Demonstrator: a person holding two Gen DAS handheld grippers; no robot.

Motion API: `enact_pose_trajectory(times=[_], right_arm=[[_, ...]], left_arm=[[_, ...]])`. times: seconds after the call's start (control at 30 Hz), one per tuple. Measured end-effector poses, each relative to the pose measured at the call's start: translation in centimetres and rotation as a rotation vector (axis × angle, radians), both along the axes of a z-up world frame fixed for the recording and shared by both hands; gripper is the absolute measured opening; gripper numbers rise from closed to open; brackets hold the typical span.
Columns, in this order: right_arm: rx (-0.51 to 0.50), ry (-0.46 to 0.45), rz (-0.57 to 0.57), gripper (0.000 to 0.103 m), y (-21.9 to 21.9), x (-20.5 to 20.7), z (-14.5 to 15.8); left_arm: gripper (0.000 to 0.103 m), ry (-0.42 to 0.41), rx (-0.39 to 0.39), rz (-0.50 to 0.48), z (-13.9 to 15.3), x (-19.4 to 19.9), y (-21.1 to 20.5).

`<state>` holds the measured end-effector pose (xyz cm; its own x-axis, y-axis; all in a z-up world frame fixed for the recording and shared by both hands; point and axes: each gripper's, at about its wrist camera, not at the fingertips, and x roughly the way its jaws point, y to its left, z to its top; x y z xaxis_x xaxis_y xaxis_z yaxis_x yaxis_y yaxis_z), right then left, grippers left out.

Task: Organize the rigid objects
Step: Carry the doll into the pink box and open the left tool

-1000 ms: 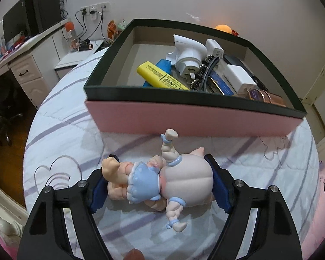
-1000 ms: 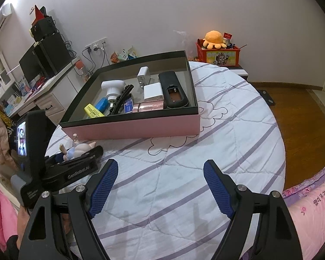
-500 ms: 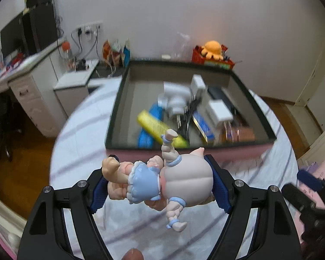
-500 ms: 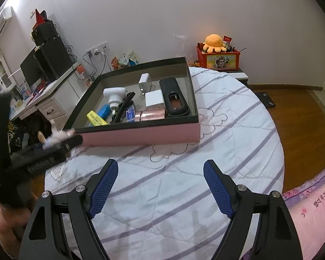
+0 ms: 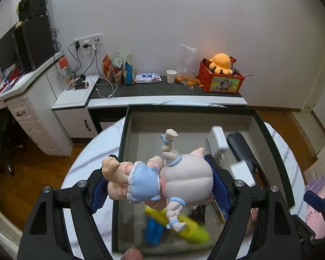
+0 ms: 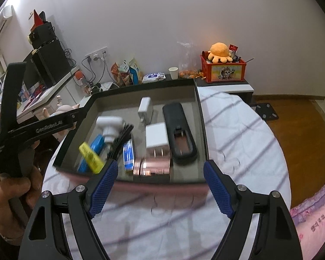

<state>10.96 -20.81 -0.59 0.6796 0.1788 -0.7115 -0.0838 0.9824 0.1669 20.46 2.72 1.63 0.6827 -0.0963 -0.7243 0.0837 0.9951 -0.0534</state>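
A small doll [image 5: 162, 179] with a blue dress and pale braided hair lies sideways between the blue pads of my left gripper [image 5: 159, 188], which is shut on it. The doll hangs above the open box [image 5: 123, 140], which has a dark rim and pink outer walls. Inside the box lie a yellow highlighter [image 6: 91, 157], a white charger [image 6: 157, 138], a black case [image 6: 179, 136], a white adapter [image 6: 145, 106] and a rose-gold item [image 6: 151, 166]. My right gripper [image 6: 160, 184] stands open and empty over the box's near wall. In the right wrist view the left gripper's body [image 6: 43, 127] reaches in from the left.
The box rests on a round bed with a white, purple-striped quilt [image 6: 238, 134]. Behind it runs a low dark shelf [image 5: 162, 88] with a red crate [image 5: 221, 82], a paper cup and snack bags. A white desk [image 5: 28, 99] stands left. Wooden floor surrounds the bed.
My left gripper rose with the doll from the quilt in front of the box to above its inside. My right gripper moved closer to the box's near wall.
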Motion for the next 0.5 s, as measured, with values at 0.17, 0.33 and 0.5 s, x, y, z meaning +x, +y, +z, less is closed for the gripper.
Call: enact_pose_trajectory(times=[0.17,0.33,0.5], right_arm=[[0.0,-0.001,0.004,0.083,0.3,3.4,-0.2],[0.002,0.009,0.01,0.083,0.3,5.4,-0.7],[0.003,0.028,0.008,0.083,-0.1,6.3,-1.3]], left_arm=[[0.08,0.024,0.016,-0.005,-0.9,4.1,-0.9],[0.08,0.073,0.023,-0.008,-2.7,7.4,-1.4],[0.08,0.152,0.038,0.0,-4.9,9.9,-1.8]])
